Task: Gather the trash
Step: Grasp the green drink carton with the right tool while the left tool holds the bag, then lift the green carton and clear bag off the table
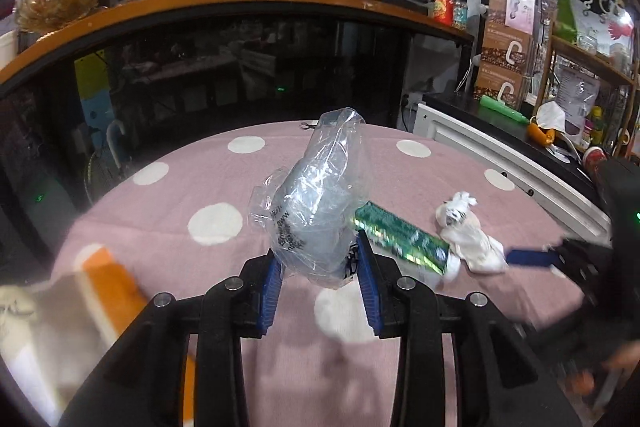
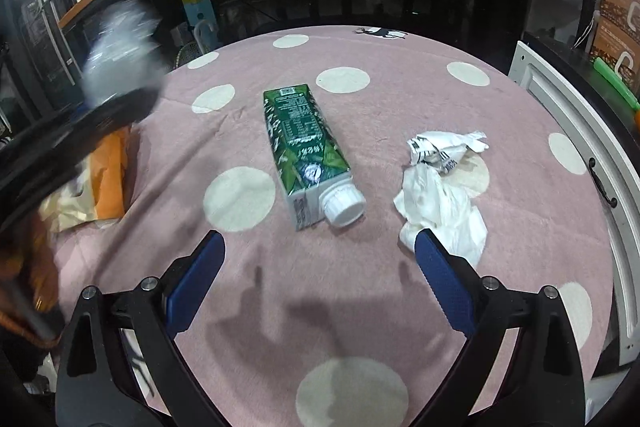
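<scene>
Trash: green carton (image 2: 306,155) and crumpled white wrapper (image 2: 440,195) lie apart at centre of the pink dotted cloth (image 2: 360,287).
Room: bare cloth toward all table edges.
Left gripper (image 1: 320,259): raised, clamped on clear plastic bag (image 1: 316,203).
Right gripper (image 2: 320,267): tilted down, jaws wide, empty, nearest the wrapper.

The brown boxes (image 1: 505,67) each show a big white "C". The carton (image 2: 304,151) and the clear bag (image 1: 316,211) have print too small to read.
</scene>
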A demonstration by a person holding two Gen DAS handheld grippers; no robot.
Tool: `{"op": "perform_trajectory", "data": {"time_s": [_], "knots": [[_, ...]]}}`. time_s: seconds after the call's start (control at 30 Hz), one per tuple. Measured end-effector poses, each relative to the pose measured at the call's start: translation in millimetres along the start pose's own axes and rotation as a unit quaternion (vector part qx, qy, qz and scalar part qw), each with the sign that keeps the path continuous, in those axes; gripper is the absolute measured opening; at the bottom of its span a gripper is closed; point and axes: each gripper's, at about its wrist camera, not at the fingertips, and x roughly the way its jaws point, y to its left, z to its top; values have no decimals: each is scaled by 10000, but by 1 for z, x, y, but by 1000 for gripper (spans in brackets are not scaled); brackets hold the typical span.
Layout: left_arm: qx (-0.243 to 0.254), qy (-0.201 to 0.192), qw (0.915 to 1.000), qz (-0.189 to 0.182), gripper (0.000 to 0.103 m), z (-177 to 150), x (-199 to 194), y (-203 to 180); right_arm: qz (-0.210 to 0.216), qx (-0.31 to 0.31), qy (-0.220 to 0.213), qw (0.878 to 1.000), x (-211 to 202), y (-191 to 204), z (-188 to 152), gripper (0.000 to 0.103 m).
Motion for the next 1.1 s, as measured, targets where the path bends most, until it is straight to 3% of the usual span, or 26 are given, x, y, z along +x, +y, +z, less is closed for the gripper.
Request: {"op": "perform_trajectory", "data": {"time_s": [0.27,0.5,0.83,1.1], "knots": [[69,-65,9999,-84,35,-34,-32,6,-283,-474,225,9982,35,14,33,94],[-90,28,9997,-239,35,-49,-36,10,-461,-987,630,9921,72,28,51,94],[-204,67,9990,-384,35,-58,-40,11,-366,-1137,903,9887,92,31,48,50],[-245,127,9988,-406,35,-63,-43,13,-270,-825,645,9941,71,35,32,49]]}}
